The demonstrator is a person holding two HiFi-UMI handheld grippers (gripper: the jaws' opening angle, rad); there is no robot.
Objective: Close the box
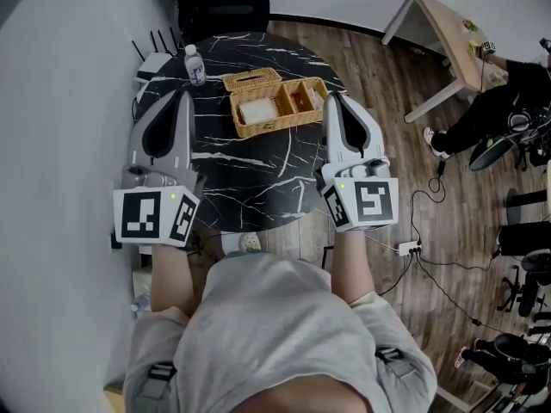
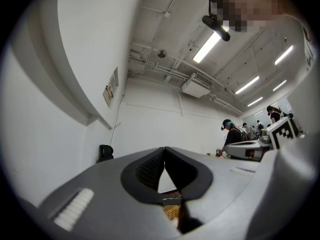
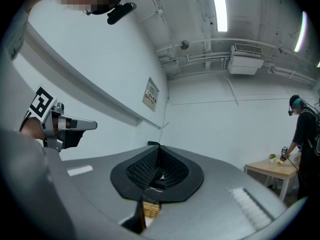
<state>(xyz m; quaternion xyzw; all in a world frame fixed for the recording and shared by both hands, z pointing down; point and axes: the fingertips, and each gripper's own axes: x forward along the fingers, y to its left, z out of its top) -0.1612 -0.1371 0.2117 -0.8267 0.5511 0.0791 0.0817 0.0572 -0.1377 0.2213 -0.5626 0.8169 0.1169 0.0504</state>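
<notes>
A wicker box [image 1: 277, 103] stands at the far side of the round black marble table [image 1: 250, 183], its lid [image 1: 251, 79] tipped back open. Its compartments hold a white item [image 1: 256, 111] and small orange-brown contents. My left gripper [image 1: 183, 97] lies to the left of the box, shut and holding nothing, apart from it. My right gripper [image 1: 331, 98] is shut and empty just off the box's right end. In the left gripper view the left gripper [image 2: 164, 149] points upward, with a sliver of wicker below the pads. The right gripper [image 3: 159, 147] in its own view shows the same.
A water bottle [image 1: 195, 64] and a white router [image 1: 153, 59] stand at the table's far left. A black office chair [image 1: 227, 7] is behind the table. To the right are a wooden table [image 1: 448, 33], a seated person [image 1: 504, 106] and floor cables with a power strip [image 1: 405, 248].
</notes>
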